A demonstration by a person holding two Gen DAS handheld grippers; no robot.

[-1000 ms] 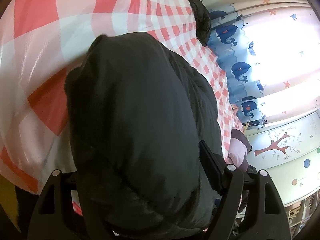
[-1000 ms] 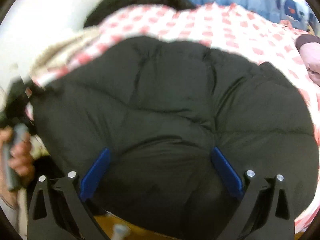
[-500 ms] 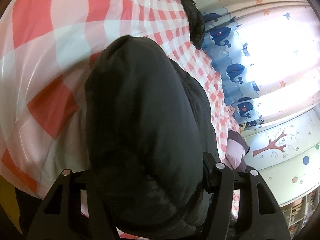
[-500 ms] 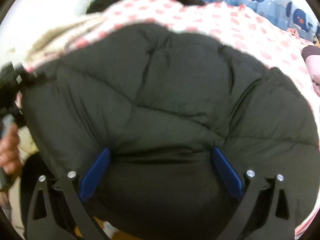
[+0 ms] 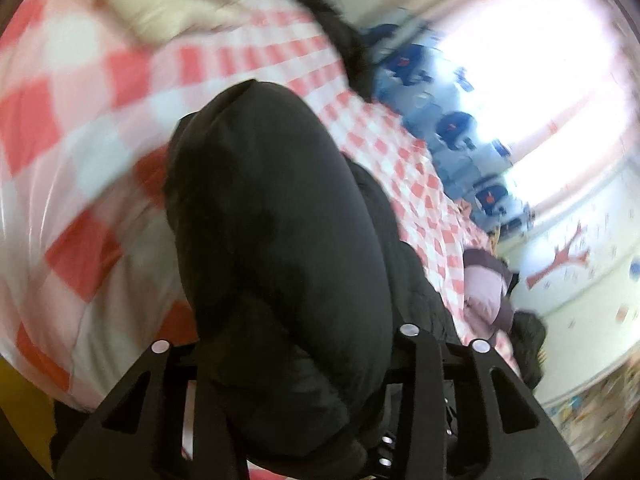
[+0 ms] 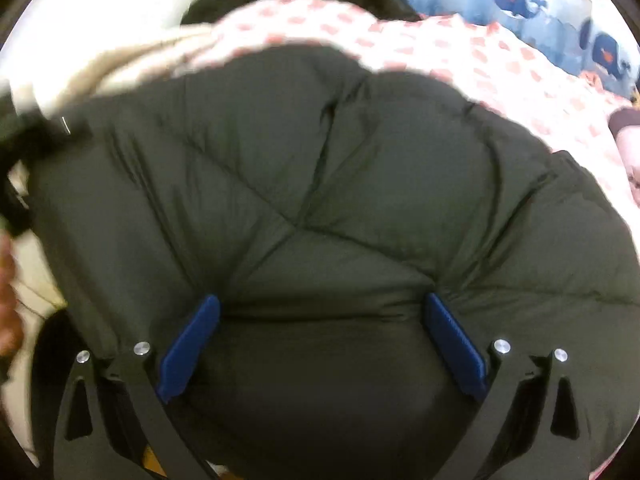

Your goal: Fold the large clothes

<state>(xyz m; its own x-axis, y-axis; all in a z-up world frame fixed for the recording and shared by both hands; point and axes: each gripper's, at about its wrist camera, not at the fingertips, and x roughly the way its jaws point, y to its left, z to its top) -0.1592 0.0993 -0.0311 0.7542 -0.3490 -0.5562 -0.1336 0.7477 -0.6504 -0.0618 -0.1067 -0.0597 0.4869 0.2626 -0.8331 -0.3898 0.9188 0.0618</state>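
A big dark quilted puffer jacket (image 5: 280, 240) lies bunched on a bed with a pink and white checked cover (image 5: 72, 128). My left gripper (image 5: 288, 360) is squeezed on a thick fold at the jacket's near edge; its pads are buried in the fabric. In the right wrist view the jacket (image 6: 340, 200) fills the frame. My right gripper (image 6: 320, 332) stands wide, its blue pads (image 6: 192, 344) pressed against a thick bunch of the jacket between them.
A cream fleece item (image 5: 160, 4) and a black garment (image 5: 336, 36) lie at the bed's far end. A pink and brown garment (image 5: 484, 288) lies on the right. Whale-print curtains (image 5: 452, 128) hang at a bright window. A hand (image 6: 8, 292) shows at the left edge.
My left gripper has closed in on the jacket fold and the jacket has bunched narrower and taller. The right view has moved closer over the jacket; its jaws stay equally wide.
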